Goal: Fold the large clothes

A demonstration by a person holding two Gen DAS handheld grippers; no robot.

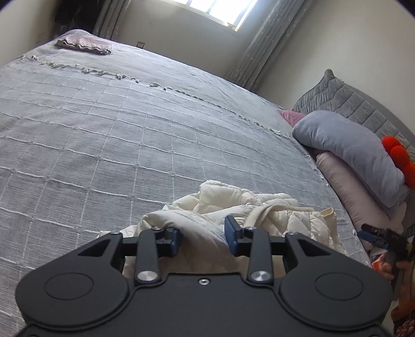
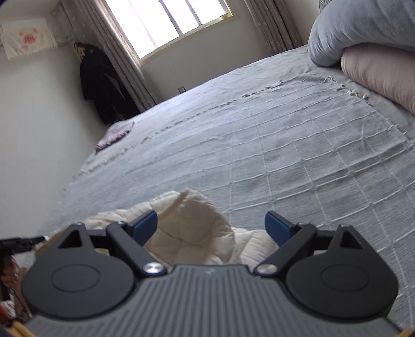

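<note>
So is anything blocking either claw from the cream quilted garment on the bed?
Nothing visible does. The cream quilted garment lies crumpled on the grey bedspread directly ahead of the left claw and the right claw, both open. The pillows and folded cloth lie well off to the sides.

bed (image 1: 109, 145): grey checked fringed cover | far corner: folded pink cloth (image 1: 84, 44) | headboard side: blue-grey pillow (image 1: 350, 153) on pink pillow (image 1: 355, 191), red plush (image 1: 398, 155) behind | window (image 2: 168, 23), curtains (image 2: 122, 51) | dark coat (image 2: 101, 85) hanging in corner
</note>
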